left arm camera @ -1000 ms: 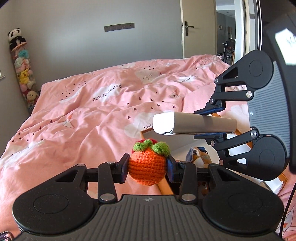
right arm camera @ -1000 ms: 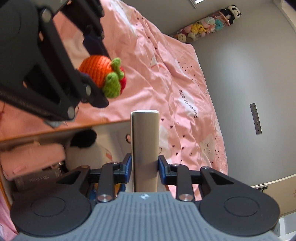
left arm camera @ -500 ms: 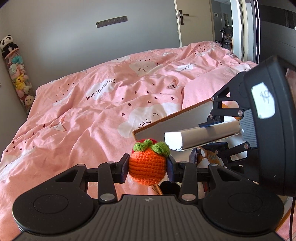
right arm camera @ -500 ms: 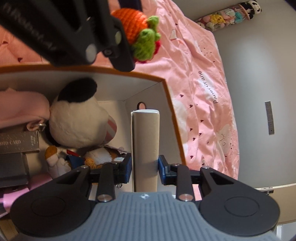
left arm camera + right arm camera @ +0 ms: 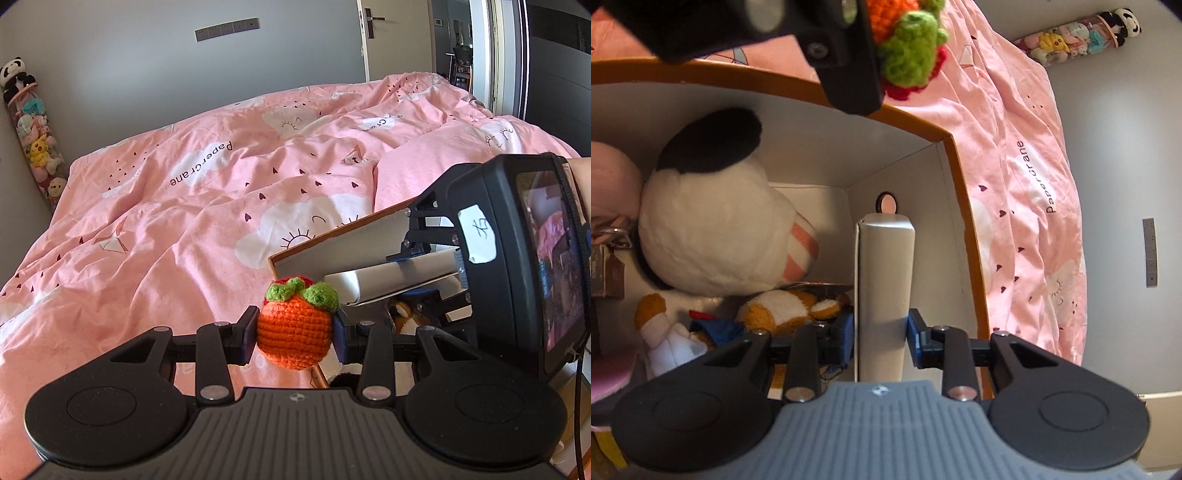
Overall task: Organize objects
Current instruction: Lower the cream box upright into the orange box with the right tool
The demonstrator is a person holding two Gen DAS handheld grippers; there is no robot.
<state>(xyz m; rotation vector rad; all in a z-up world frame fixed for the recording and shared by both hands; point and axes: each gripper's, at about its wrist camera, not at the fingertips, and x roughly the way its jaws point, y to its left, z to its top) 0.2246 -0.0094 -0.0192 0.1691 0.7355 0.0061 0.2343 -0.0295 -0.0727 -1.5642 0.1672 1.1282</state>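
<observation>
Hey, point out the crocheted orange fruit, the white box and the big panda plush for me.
crocheted orange fruit (image 5: 293,334): left wrist view, orange body.
white box (image 5: 884,280): right wrist view, its long face.
panda plush (image 5: 716,232): right wrist view, white body.

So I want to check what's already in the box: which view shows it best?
The right wrist view: it looks into the open box at the plush toys. The left wrist view shows only its rim, mostly behind the right gripper.
</observation>
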